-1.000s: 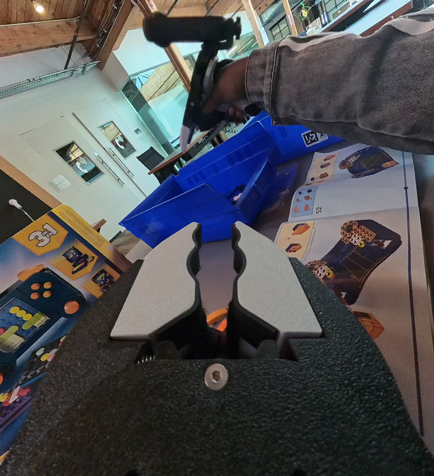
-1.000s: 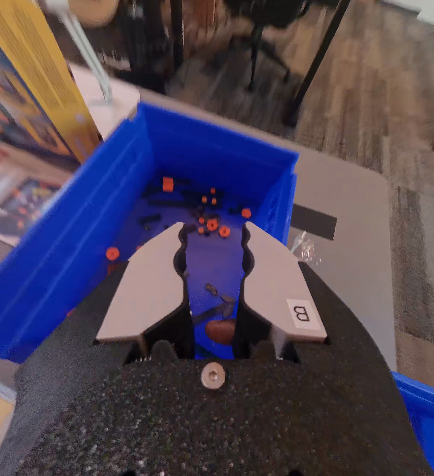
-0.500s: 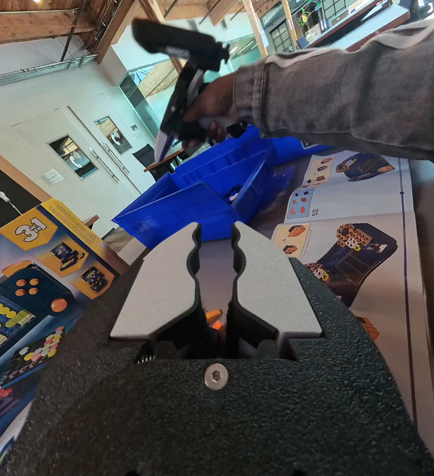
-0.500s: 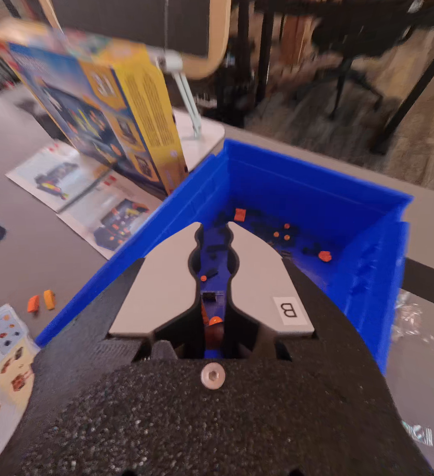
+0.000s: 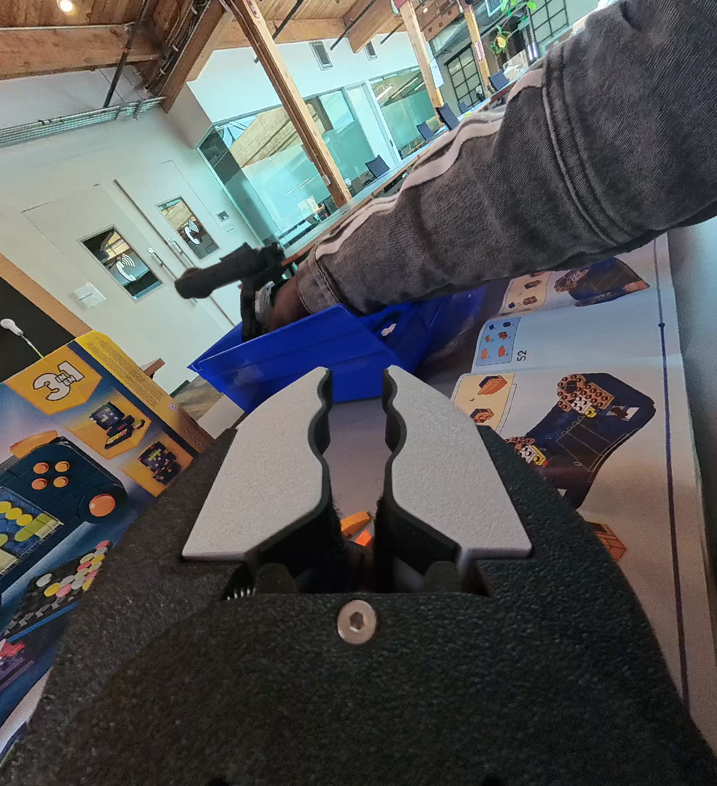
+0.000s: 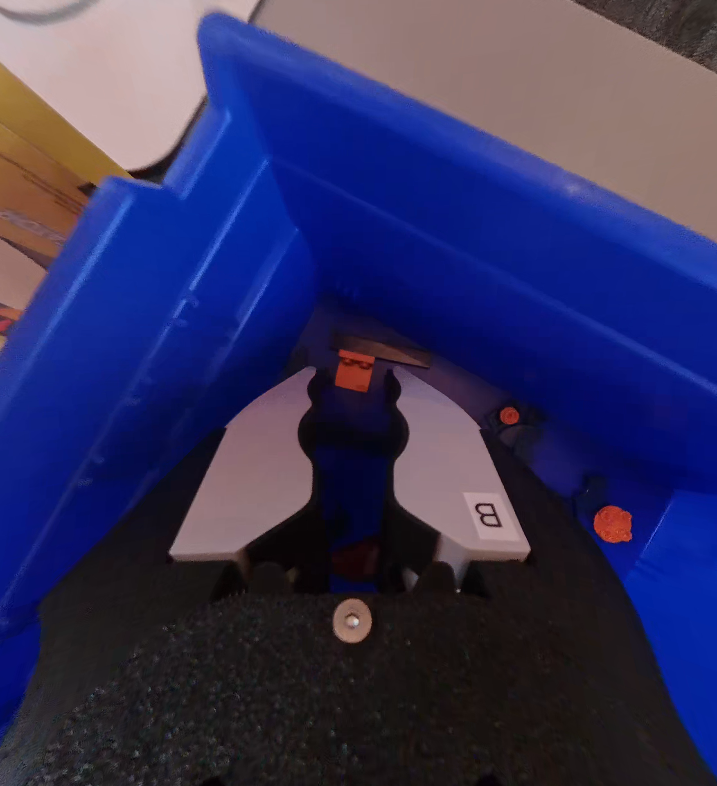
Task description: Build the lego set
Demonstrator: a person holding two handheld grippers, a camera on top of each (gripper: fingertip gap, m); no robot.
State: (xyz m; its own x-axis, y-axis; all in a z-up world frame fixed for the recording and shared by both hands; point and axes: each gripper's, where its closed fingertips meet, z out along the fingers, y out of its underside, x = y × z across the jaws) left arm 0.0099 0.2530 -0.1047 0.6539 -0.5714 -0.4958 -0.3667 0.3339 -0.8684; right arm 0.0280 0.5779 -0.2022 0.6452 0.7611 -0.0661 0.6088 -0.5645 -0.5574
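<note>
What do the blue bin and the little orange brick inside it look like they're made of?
Blue bin: moulded plastic, probably, with a smooth, slightly glossy wall that has ribs and light streaks. Orange brick: likely hard plastic, matte, with crisp edges and two studs.

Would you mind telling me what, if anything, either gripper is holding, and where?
Nothing. The left gripper is open over bare table. The right gripper is open in the blue bin; the orange brick sits between unpressed fingertips.
</note>
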